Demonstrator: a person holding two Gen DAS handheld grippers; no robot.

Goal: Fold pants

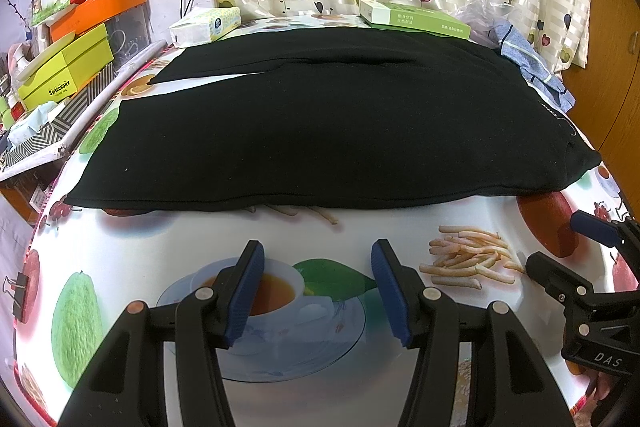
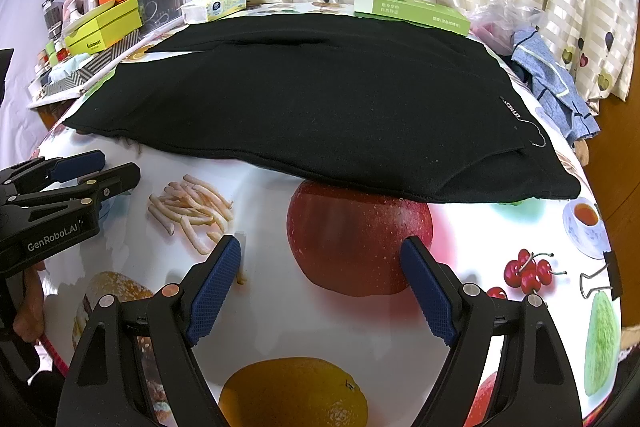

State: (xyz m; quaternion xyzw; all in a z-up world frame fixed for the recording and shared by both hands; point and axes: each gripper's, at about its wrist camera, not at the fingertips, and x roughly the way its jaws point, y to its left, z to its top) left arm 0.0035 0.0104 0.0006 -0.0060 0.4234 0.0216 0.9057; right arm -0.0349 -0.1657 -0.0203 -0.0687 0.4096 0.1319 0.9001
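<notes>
Black pants [image 1: 328,131] lie flat across the table, legs to the left and waistband with a small label to the right; they also show in the right wrist view [image 2: 320,99]. My left gripper [image 1: 318,251] is open and empty over the tablecloth, short of the pants' near edge. My right gripper [image 2: 322,247] is open and empty, also short of the near edge, toward the waist end. Each gripper shows in the other's view: the right one [image 1: 560,243] at the right, the left one [image 2: 116,167] at the left.
The table has a fruit-print cloth [image 1: 280,347]. Behind the pants stand a tissue box [image 1: 204,25] and a green box [image 1: 412,17]. A blue garment [image 2: 556,83] and plastic bag lie at the back right. Stacked boxes [image 1: 68,67] crowd the left. Binder clips [image 2: 604,275] hold the cloth's edge.
</notes>
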